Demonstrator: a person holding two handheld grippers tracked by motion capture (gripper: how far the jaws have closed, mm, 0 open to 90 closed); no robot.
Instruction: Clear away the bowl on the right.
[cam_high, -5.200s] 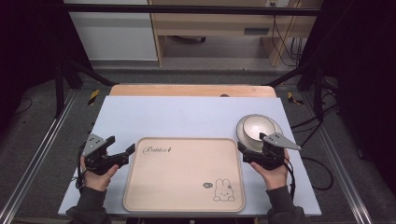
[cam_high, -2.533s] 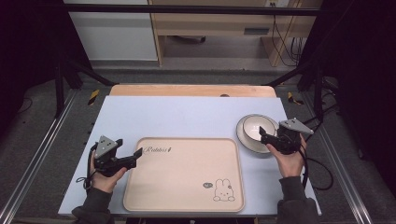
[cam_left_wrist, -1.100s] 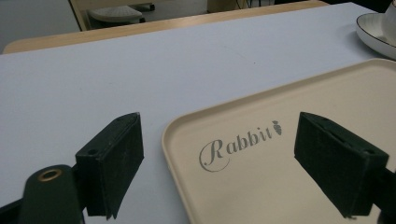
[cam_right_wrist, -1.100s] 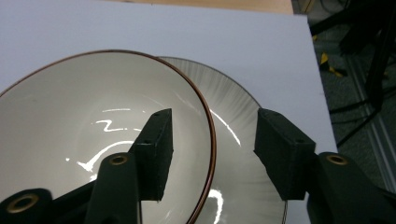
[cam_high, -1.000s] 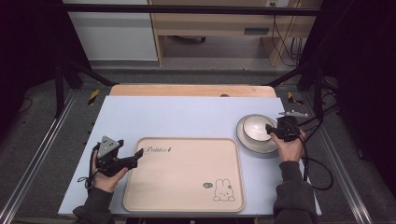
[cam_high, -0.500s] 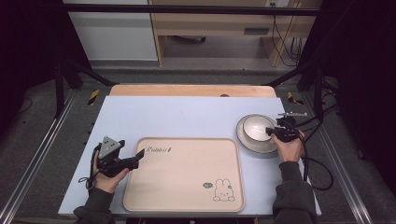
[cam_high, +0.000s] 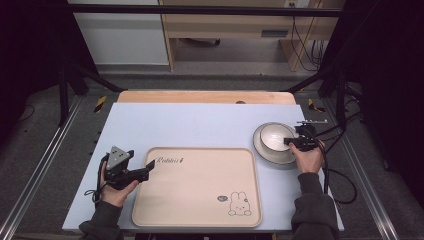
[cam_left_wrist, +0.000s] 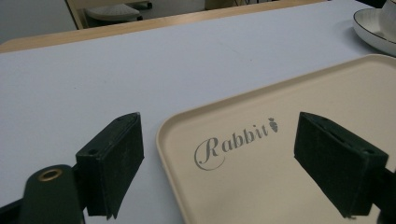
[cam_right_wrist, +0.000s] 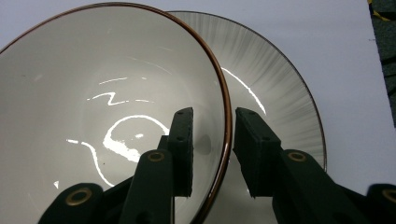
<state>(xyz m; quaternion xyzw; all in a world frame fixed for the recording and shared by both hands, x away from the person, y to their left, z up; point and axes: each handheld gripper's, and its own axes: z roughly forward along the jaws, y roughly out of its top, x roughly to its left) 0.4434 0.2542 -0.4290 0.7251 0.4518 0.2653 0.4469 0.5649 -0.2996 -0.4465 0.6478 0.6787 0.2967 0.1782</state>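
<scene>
Right claw (cam_right_wrist: 212, 154) straddling the rim of a bowl (cam_high: 275, 137) that sits on a plate (cam_high: 270, 155); left claw (cam_left_wrist: 233, 163) spread wide at the corner of a bare tray (cam_high: 197, 187).

The bowl is white inside with a thin brown rim and nothing in it; it stands on a wider white plate with fine radial lines, at the right side of the bench (cam_high: 200, 122), just beside the tray's far right corner. In the right claw view one jaw sits inside the bowl and the other outside, close on either side of the wall; whether they press it I cannot tell. The beige tray lies at the near middle of the bench, holding nothing, printed "Rabbit" and with a small rabbit drawing (cam_high: 238, 205). The left claw's jaws stand well apart over the tray's far left corner, gripping nothing.
</scene>
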